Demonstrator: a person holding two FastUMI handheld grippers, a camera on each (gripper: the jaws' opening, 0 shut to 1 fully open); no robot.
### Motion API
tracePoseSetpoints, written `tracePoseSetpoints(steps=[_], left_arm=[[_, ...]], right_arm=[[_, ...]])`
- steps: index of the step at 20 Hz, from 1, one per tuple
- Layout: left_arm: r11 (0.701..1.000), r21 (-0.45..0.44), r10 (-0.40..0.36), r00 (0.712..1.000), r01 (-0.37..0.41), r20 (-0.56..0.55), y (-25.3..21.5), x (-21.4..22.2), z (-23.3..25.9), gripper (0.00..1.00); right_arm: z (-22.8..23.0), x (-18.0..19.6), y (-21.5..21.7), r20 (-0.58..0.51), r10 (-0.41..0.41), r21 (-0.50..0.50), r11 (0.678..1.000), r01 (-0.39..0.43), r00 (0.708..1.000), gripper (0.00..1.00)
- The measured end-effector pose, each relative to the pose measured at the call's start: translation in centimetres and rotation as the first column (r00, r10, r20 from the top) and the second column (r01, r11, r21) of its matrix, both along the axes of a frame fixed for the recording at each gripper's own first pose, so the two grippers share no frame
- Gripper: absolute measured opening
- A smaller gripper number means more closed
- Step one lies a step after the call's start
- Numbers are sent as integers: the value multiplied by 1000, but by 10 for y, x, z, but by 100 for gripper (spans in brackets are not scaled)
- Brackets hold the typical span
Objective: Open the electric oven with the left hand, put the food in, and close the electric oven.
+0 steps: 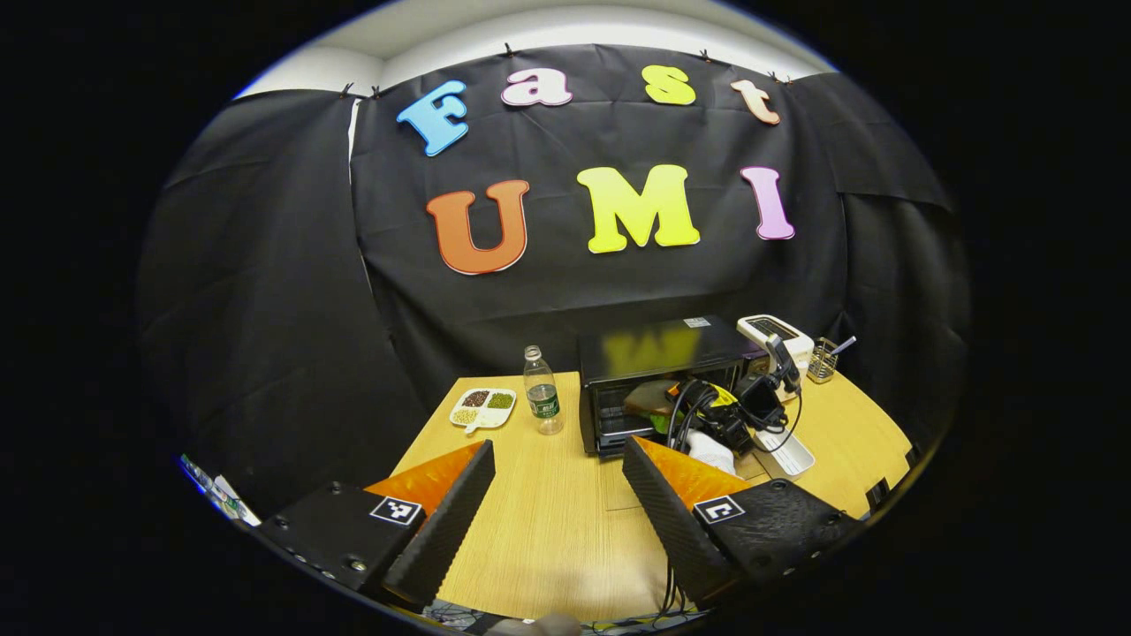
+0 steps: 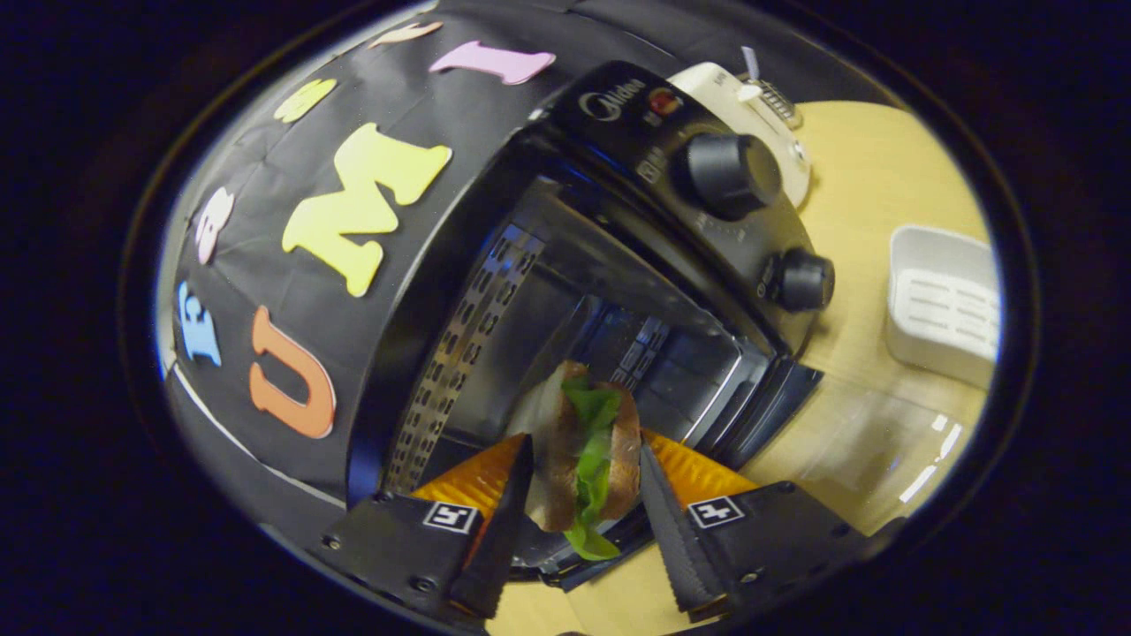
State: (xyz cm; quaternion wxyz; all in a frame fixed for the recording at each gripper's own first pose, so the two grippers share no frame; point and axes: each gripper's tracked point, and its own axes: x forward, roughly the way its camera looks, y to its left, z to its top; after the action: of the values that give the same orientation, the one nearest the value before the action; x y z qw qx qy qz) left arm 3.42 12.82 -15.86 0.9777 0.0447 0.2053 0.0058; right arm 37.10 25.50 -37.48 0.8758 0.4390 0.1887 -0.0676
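1. Two fingers of the left claw (image 1: 557,495) stand wide apart and hold nothing. It hangs low over the near part of the desk (image 1: 548,521), well back from the oven (image 1: 658,380). I judge it waits there so that it can close the door afterwards.
2. In the right gripper view, the right claw (image 2: 579,495) is narrow around the sandwich (image 2: 588,459). Both fingers press on the bread sides, and green leaf shows between the slices. The sandwich is held on its edge, probably so that the filling does not slip out.
3. This claw is rolled to one side, so the oven looks tilted in its view. The sandwich is just at the oven mouth, above the lowered glass door (image 2: 848,459), not yet set down inside.
4. In the left gripper view, the right claw (image 1: 658,408) reaches to the oven front, with cables behind it.
5. Farther left on the desk stand a bottle (image 1: 542,391) and a plate (image 1: 483,409) of beans, apart from the work.
6. Placing the food and closing the door remain to do.
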Motion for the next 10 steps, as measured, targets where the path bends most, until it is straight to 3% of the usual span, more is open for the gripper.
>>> tracePoseSetpoints(steps=[1, 3, 9, 10], left_arm=[[1000, 5, -3, 1000, 3, 8, -1, -1, 2, 96], [1000, 3, -12, 1000, 12, 25, -9, -1, 7, 96], [1000, 2, -19, 995, 19, 95, -21, 2, 18, 96], [1000, -6, -15, 995, 16, 102, -23, 3, 17, 96]], right_arm=[[2, -2, -2, -6, 20, -56, 998, -20, 1000, 80], [3, -14, -14, -28, 41, -163, 986, -45, 999, 100], [32, -58, -35, -27, 145, -305, 941, -146, 989, 100], [39, -68, -39, -32, 168, -328, 929, -169, 985, 88]])
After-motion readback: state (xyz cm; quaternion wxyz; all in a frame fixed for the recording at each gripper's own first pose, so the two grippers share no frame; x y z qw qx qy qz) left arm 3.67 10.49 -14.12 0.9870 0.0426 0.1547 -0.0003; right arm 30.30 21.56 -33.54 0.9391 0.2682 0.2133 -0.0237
